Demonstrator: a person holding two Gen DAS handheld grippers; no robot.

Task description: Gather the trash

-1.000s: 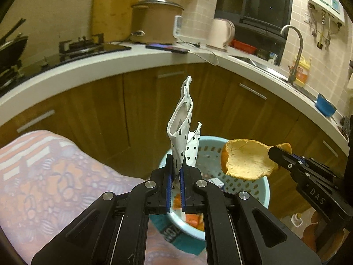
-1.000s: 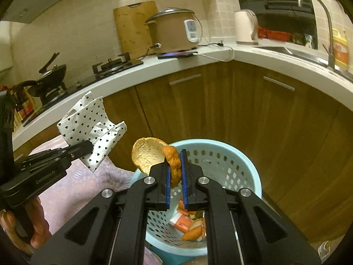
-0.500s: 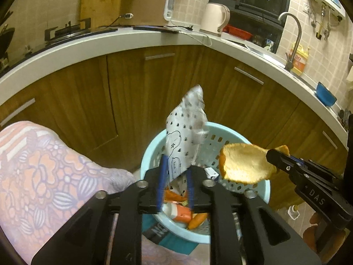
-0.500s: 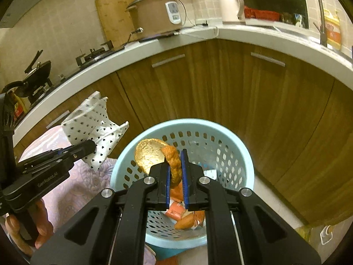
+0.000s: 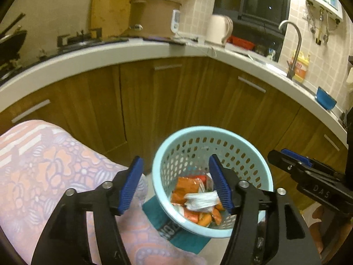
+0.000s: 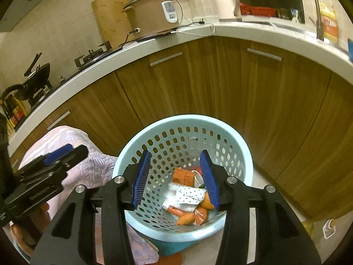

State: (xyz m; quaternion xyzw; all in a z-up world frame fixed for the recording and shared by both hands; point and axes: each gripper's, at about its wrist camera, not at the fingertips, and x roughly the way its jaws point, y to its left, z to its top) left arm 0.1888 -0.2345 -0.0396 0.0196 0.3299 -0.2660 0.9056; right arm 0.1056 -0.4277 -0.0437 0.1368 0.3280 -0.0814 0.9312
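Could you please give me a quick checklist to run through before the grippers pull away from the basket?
1. Left gripper open and holding nothing: ok.
2. Right gripper open and holding nothing: ok.
3. Dotted wrapper lying inside the blue basket, on top of the other trash: ok.
4. Orange peel inside the basket: cannot tell, since orange pieces show beside the wrapper but none is clearly the peel.
5. Basket upright on the floor: ok.
6. Nothing hanging over the basket rim: ok in both views.
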